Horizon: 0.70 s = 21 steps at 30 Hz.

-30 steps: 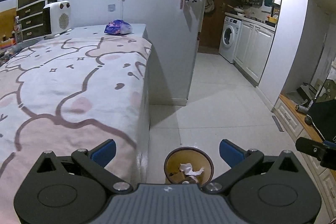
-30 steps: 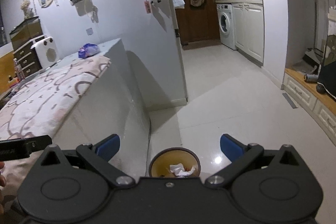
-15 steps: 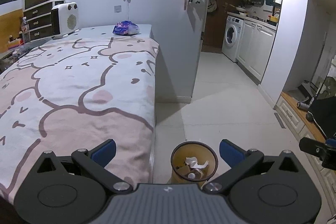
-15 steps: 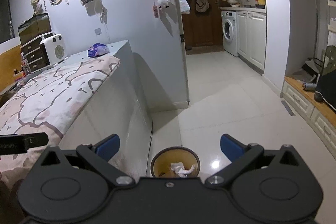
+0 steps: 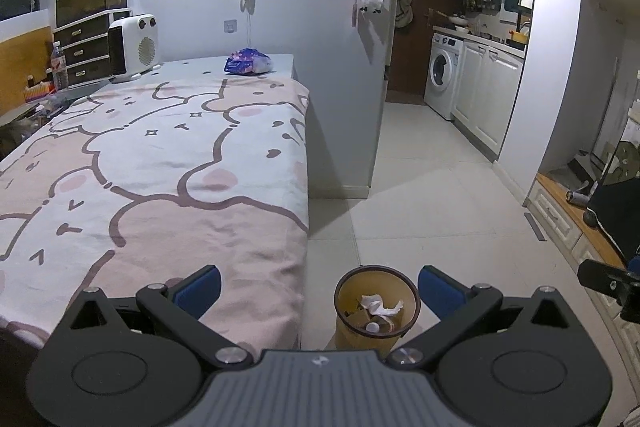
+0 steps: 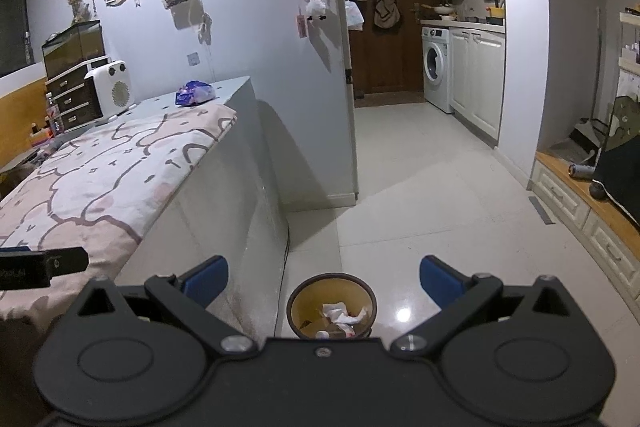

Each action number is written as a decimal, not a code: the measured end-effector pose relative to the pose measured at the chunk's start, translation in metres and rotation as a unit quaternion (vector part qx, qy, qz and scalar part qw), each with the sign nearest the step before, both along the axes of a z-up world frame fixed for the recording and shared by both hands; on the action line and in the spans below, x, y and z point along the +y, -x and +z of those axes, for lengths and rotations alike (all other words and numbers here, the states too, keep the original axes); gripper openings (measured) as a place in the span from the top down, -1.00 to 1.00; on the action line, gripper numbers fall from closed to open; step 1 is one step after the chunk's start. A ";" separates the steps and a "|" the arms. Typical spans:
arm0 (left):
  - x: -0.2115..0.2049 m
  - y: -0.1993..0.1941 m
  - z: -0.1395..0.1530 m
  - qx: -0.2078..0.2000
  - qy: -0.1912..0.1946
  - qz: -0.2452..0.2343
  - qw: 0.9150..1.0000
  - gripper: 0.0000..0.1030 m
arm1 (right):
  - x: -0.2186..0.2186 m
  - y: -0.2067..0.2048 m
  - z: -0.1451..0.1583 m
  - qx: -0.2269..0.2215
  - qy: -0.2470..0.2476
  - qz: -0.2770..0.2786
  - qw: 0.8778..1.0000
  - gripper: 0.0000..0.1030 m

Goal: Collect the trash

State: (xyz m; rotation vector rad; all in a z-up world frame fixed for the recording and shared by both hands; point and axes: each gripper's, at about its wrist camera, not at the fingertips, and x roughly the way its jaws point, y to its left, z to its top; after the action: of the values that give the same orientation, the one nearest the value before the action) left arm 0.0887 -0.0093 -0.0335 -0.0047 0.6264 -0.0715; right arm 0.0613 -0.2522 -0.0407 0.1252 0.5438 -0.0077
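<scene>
Down on the floor [image 5: 420, 211], just beside the foot of the bed [image 5: 160, 163], stands the bin [image 5: 376, 303], and from both wrist views I look down into it. It already has crumpled tissue [image 5: 380, 305] and a few other scraps in it, so I judge some of the collecting is done.

My left gripper [image 5: 318, 287] hangs with its jaws spread wide and nothing between them; its blue pads [image 5: 199, 285] frame the bed edge on one side and the bin on the other. My right gripper [image 6: 324, 281] is the same: jaws wide apart, nothing held, the bin sitting between the pads in that view. Each gripper shows at the edge of the other's view, so they are side by side and apart.

What is left, as far as I can see, is the purple wrapper [image 5: 249, 62] lying at the far end of the bed, near the white heater [image 5: 134, 47] and well apart from both grippers. It looks like a crinkled snack bag; I cannot tell whether it is empty. The blanket between here and there shows no other litter. On the low ledge [image 6: 568, 183] to the right lies a can [image 6: 579, 171], which may or may not count as trash.

My reading: both hands are free, the bin is partly filled, and the wrapper is the next pick, calling for a long reach or a step along the bed.
</scene>
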 end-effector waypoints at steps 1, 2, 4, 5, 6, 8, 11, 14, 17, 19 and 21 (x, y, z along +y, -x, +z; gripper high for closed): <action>0.000 0.003 0.000 0.001 0.000 -0.001 1.000 -1.00 | 0.001 0.002 0.001 0.001 0.002 0.000 1.000 -1.00; 0.000 0.005 0.001 0.001 0.001 -0.002 1.000 -1.00 | 0.002 0.004 0.001 0.002 0.003 0.000 1.000 -1.00; 0.001 0.009 0.002 0.002 0.000 -0.001 1.000 -1.00 | 0.002 0.008 0.002 0.003 0.005 0.002 1.000 -1.00; 0.002 0.010 0.002 0.002 0.000 -0.001 1.000 -1.00 | 0.003 0.010 0.003 0.003 0.005 0.002 1.000 -1.00; 0.002 0.011 0.002 0.002 -0.001 0.000 1.000 -1.00 | 0.003 0.011 0.003 0.004 0.005 0.003 1.000 -1.00; 0.001 0.014 0.002 0.003 -0.003 0.001 1.000 -1.00 | 0.004 0.014 0.004 0.007 0.006 0.004 1.000 -1.00; 0.001 0.017 0.001 0.008 -0.003 0.001 1.000 -1.00 | 0.007 0.014 0.003 0.017 0.013 0.006 1.000 -1.00; 0.001 0.019 -0.001 0.014 -0.002 0.002 1.000 -1.00 | 0.007 0.017 0.002 0.021 0.012 0.010 1.000 -1.00; 0.001 0.020 -0.003 0.018 -0.004 0.002 1.000 -1.00 | 0.008 0.019 0.001 0.028 0.017 0.010 0.999 -1.00; 0.002 0.021 -0.003 0.020 -0.003 0.003 1.000 -1.00 | 0.009 0.021 0.000 0.031 0.022 0.009 0.999 -1.00; 0.002 0.021 -0.004 0.021 -0.002 0.002 1.000 -1.00 | 0.010 0.023 -0.002 0.033 0.023 0.008 0.999 -1.00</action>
State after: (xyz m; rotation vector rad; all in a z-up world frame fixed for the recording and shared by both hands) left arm 0.0673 -0.0075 -0.0378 -0.0030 0.6693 -0.0652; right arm 0.0383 -0.2422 -0.0426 0.0764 0.6093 -0.0087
